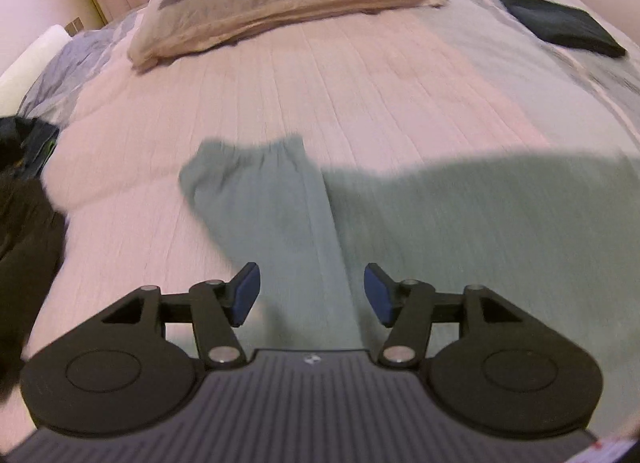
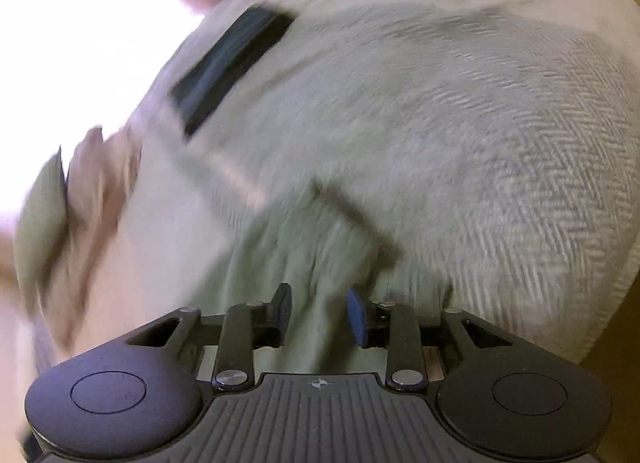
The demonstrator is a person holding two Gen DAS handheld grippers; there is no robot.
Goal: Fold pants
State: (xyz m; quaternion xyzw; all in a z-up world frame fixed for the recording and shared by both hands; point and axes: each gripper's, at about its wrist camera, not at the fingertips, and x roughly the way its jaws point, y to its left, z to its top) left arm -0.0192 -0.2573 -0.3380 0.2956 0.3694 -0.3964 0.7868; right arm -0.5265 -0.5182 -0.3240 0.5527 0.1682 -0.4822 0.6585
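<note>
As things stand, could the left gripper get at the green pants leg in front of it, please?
Probably yes. The left gripper is open, with the green pants lying flat on the bedspread straight ahead between its fingers, and nothing lies across the leg. The black clothing sits well off to the side.

Right wrist view is heavily motion-blurred: can't tell whether the right gripper (image 2: pixel 319 315) pinches the green pants (image 2: pixel 304 247) or just straddles them. Dark folded item (image 2: pixel 232 63) is smeared, unidentifiable. In the left wrist view, black fabric (image 1: pixel 24 231) is cut off by the left edge.
</note>
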